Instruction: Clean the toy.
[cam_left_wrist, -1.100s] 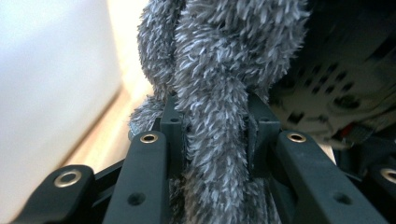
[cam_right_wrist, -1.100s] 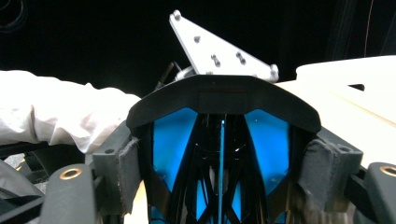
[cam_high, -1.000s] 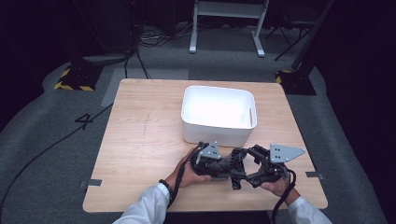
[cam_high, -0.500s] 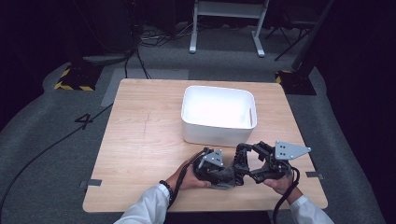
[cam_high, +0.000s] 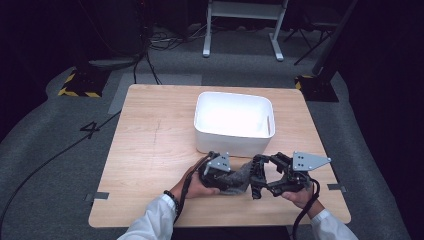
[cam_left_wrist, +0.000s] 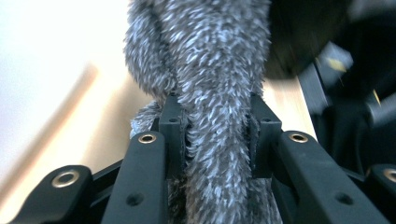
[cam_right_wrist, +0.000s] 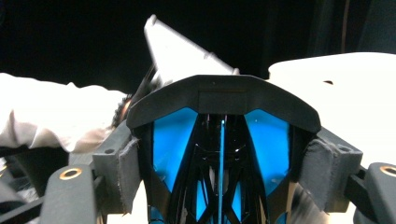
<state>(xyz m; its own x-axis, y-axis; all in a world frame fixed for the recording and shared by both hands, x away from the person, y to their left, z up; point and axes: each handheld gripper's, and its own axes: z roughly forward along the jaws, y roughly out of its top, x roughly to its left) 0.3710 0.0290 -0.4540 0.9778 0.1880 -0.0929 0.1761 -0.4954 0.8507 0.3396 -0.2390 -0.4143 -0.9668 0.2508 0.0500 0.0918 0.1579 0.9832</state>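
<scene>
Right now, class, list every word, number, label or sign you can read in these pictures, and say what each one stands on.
"4": a dark numeral on the grey floor, left of the wooden table.
No text: black-and-yellow hazard stripes on a floor block, a warning pattern only.
White bin, grey furry cloth and both grippers: no readable words, labels or brands.

White bin (cam_high: 233, 120) blocks the far side (just beyond the hands); table's (cam_high: 150, 150) left half lies free.
</scene>
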